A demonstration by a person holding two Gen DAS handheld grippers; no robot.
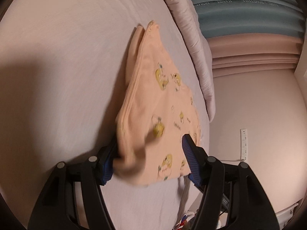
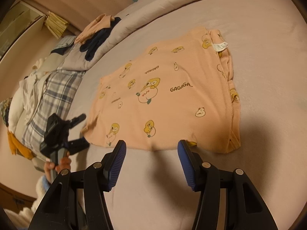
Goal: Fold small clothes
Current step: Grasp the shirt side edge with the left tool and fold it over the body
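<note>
A small peach garment [image 2: 163, 99] with yellow cartoon prints lies folded flat on the pale bed sheet [image 2: 259, 38]. In the left wrist view the garment [image 1: 153, 99] stretches away from me, and its near end lies between the fingers of my left gripper [image 1: 149, 153], whose jaws stand wide apart. The left gripper also shows in the right wrist view [image 2: 80, 132] at the garment's left end. My right gripper [image 2: 151, 149] is open and empty, just short of the garment's near edge.
A rolled grey duvet [image 1: 191, 38] runs along the bed's far side. Several other clothes [image 2: 96, 32] and a plaid cloth [image 2: 51, 99] lie piled at the left. A wall socket strip [image 1: 243, 143] is on the wall.
</note>
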